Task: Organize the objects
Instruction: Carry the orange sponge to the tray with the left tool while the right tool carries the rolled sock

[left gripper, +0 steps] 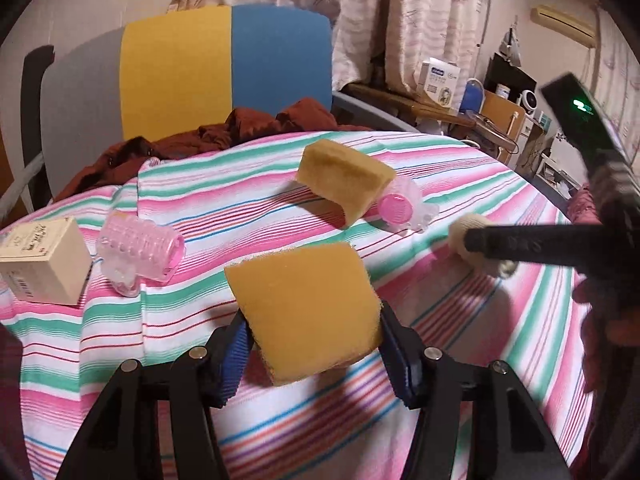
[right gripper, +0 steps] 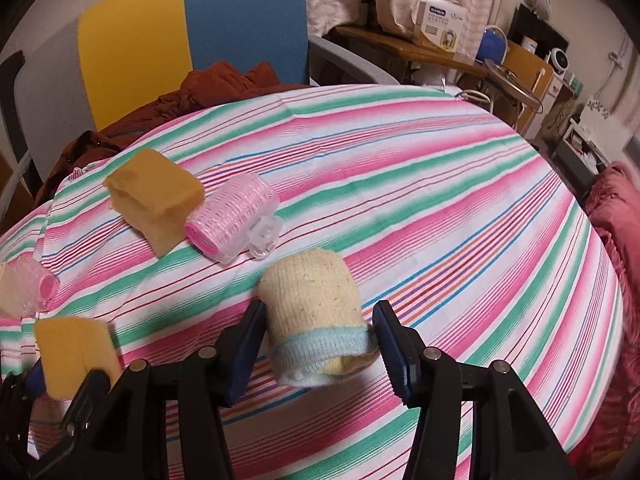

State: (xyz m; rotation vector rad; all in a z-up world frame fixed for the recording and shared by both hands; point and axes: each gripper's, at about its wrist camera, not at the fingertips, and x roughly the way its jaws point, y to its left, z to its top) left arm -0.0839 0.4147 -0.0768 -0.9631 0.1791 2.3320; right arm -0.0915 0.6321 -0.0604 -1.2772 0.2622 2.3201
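Note:
My left gripper (left gripper: 312, 344) is shut on a yellow sponge (left gripper: 304, 304) and holds it above the striped cloth; that sponge also shows in the right wrist view (right gripper: 76, 356). My right gripper (right gripper: 316, 344) is shut on a cream rolled sock with a blue cuff (right gripper: 312, 304), seen in the left wrist view (left gripper: 476, 240) at the right. A second yellow sponge (left gripper: 344, 180) (right gripper: 156, 196) lies on the cloth beside a pink hair roller (left gripper: 400, 206) (right gripper: 236, 216). Another pink roller (left gripper: 140, 252) (right gripper: 38, 284) lies at the left.
A small beige box (left gripper: 40, 264) stands at the table's left edge. The striped tablecloth (right gripper: 440, 184) covers the round table. A chair with a yellow and blue back (left gripper: 228, 68) and brown clothing (left gripper: 240, 128) stands behind. Cluttered shelves (right gripper: 520, 60) are at the right.

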